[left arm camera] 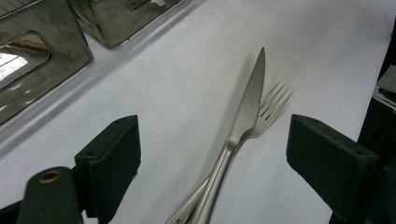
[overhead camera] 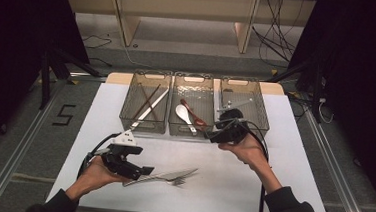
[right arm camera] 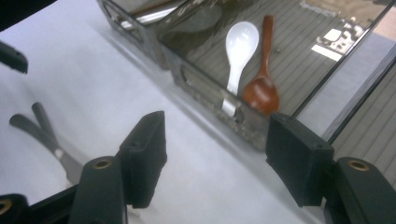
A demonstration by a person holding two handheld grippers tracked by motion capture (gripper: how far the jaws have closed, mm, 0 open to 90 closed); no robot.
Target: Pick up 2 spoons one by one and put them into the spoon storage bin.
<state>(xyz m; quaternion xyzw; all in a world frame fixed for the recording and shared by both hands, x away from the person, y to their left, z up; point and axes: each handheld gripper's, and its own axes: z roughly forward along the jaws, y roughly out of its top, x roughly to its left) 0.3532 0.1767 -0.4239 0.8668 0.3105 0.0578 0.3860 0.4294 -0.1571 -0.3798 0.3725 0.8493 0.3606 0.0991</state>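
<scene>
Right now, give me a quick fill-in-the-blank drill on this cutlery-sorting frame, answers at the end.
1. The knife lies across a ____ on the white table.
2. The white spoon shares the middle bin with a ____ spoon.
3. The left gripper has its jaws ____ around the knife, pads not touching it.
4. The chopsticks lie in the ____ bin.

Answers: fork; brown; open; left

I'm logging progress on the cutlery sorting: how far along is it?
Done: chopsticks lie in the left bin, a white spoon and a brown spoon in the middle bin. In hand: nothing; the left gripper, jaws open, straddles the knife and fork on the table. Left: binning those two.
</scene>
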